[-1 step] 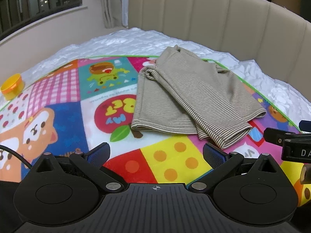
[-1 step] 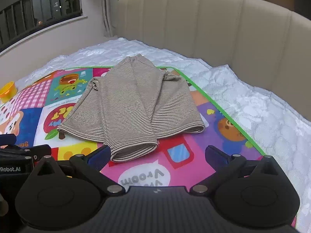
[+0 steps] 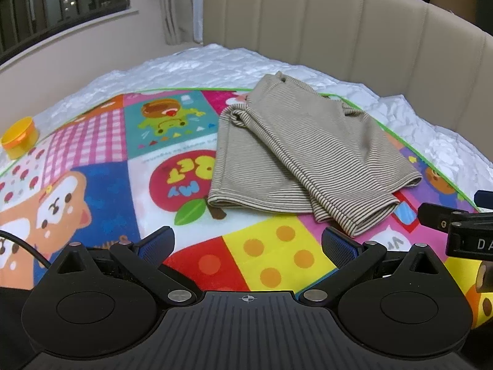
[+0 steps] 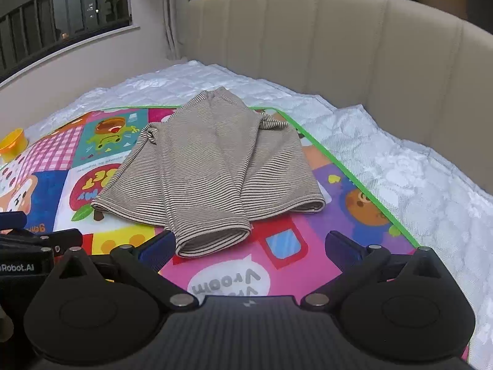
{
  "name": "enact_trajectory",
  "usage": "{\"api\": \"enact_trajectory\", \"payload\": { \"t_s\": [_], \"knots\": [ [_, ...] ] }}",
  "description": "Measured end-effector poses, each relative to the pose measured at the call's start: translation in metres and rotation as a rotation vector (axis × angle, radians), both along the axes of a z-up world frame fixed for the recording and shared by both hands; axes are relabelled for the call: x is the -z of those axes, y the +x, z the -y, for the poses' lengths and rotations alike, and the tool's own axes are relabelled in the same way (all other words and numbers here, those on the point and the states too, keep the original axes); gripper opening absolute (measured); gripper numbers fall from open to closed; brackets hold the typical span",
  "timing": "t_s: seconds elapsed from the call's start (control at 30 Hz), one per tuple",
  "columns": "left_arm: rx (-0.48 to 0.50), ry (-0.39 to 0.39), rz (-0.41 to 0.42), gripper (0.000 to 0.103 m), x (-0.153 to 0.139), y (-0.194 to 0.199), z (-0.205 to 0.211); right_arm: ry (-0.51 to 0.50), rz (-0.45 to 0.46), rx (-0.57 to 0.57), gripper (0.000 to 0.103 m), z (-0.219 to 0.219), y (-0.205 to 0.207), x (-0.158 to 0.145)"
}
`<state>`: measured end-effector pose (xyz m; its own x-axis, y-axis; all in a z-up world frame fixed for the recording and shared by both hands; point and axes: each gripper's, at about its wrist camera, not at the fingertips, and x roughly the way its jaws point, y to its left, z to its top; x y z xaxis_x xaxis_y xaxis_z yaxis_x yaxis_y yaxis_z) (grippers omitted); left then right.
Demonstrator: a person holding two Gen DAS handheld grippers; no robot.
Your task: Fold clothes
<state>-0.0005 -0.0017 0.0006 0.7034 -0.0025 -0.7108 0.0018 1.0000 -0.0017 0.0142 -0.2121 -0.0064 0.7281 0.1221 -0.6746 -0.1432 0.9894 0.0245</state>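
Nothing has shifted: the beige striped knit garment (image 4: 212,166) lies half-folded on the colourful cartoon play mat (image 3: 101,166), its long axis running away from both tools. Right tool (image 4: 249,243), wide open and empty, sits nearest its hem; left tool (image 3: 246,242) likewise.

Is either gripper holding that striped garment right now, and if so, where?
Nothing is held. Left gripper and right gripper are open, short of the striped garment.

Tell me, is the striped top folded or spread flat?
Partly folded: the striped top lies on the play mat with one sleeve doubled across its body.
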Motion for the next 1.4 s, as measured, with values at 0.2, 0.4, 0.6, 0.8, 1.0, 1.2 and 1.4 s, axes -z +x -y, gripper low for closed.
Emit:
{"api": "enact_trajectory", "payload": {
  "t_s": [0.2,0.4,0.6,0.8,1.0,1.2,1.4],
  "knots": [
    [0.005,0.04,-0.001,0.103,-0.0022,-0.0017,0.0063,0.008,-0.006,0.014,0.103,0.0013,-0.0026,0.0032],
    [0.007,0.022,-0.005,0.103,0.0038,-0.0003,0.002,0.014,-0.019,0.017,0.103,0.0013,0.0,-0.0019],
    [0.008,0.022,-0.005,0.103,0.0033,0.0003,0.0022,0.003,-0.01,-0.002,0.103,-0.0001,-0.0023,0.0],
    [0.006,0.017,-0.005,0.103,0.0034,-0.0003,0.0007,-0.006,-0.007,-0.002,0.103,-0.0021,-0.0018,0.0025],
    [0.005,0.006,-0.008,0.103,0.0028,0.0,-0.0005,-0.02,-0.01,0.0,0.103,-0.0046,-0.0023,0.004],
    [0.005,0.012,-0.014,0.103,0.0037,0.0006,0.0009,-0.02,-0.003,-0.003,0.103,-0.0052,-0.0049,0.0042],
    [0.003,0.014,-0.019,0.103,0.0037,0.0011,0.001,-0.016,-0.003,-0.005,0.103,-0.0051,-0.0049,0.005]
  ]
}}
